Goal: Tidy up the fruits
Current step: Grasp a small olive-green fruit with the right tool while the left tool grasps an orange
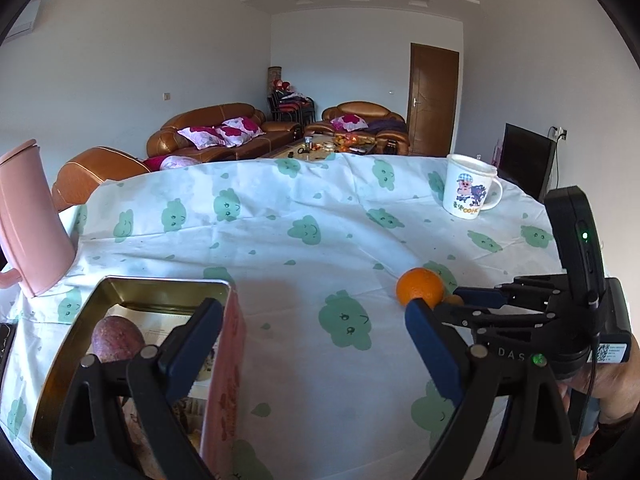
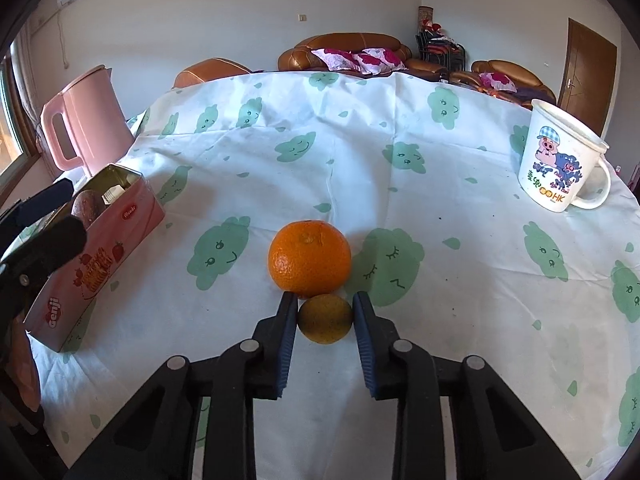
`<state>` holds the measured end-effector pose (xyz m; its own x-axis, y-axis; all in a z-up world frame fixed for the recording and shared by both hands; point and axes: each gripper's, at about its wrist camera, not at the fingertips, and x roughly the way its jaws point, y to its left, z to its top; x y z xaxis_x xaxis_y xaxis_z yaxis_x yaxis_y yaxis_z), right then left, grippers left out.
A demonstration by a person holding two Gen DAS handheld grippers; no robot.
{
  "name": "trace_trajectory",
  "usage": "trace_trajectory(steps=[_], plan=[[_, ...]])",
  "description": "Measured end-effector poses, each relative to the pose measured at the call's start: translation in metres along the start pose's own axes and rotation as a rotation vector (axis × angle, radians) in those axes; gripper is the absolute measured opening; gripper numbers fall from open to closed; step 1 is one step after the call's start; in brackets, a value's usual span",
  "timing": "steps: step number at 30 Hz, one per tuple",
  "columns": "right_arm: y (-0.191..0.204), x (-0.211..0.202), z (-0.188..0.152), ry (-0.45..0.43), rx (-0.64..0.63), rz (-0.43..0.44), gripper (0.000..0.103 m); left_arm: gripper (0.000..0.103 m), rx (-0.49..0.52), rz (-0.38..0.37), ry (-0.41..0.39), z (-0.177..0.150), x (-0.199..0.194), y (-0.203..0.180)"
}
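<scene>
Right gripper [image 2: 325, 312]: blue-padded black fingers narrowed around a small yellow-green round fruit [image 2: 325, 319]; both pads look to be touching its sides, at lower centre of the right wrist view.
Small fruit: sits on the white tablecloth with green cloud faces [image 2: 400, 200], touching or just beside the large round orange [image 2: 310, 257] above it in the frame.
Left gripper [image 1: 316, 336]: fingers spread wide, nothing between them but tablecloth; the left pad [image 1: 192, 344] overlaps the open pink rectangular biscuit tin [image 1: 224, 360] at the lower left of the left wrist view, and whether it touches the rim I cannot tell.
Tin contents: one dark purple round fruit [image 1: 118, 338] lies inside, partly hidden by the gripper's black linkage; printed paper lines the floor.
Orange, left wrist view: at right of centre [image 1: 420, 286], its lower edge covered by the left gripper's right pad; the small fruit shows only as a sliver behind the right gripper [image 1: 480, 300].
Other items: pink plastic kettle [image 2: 86, 120], cut off at the left edge in the left wrist view; white cartoon-printed mug [image 2: 560, 160] at the right of the frame.
Background: brown leather sofas [image 1: 216, 132] beyond the table edge, items on the far coffee table too small to make out.
</scene>
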<state>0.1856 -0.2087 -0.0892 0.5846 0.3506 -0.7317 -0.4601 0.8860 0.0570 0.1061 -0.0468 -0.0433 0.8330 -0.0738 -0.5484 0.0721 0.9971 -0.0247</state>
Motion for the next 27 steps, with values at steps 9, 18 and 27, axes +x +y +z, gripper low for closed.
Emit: trace_trajectory(steps=[9,18,27], plan=[[-0.04,-0.019,0.0,-0.08,0.131,-0.092,0.03,0.095,0.019,-0.092,0.107,0.006,0.044,-0.042],[-0.054,-0.029,-0.001,-0.13,0.194,-0.084,0.03,0.066,0.028,-0.167,0.242,0.012,0.1,-0.07],[-0.049,-0.032,-0.002,-0.158,0.163,-0.075,0.03,0.049,0.01,-0.204,0.262,0.012,0.105,-0.069]])
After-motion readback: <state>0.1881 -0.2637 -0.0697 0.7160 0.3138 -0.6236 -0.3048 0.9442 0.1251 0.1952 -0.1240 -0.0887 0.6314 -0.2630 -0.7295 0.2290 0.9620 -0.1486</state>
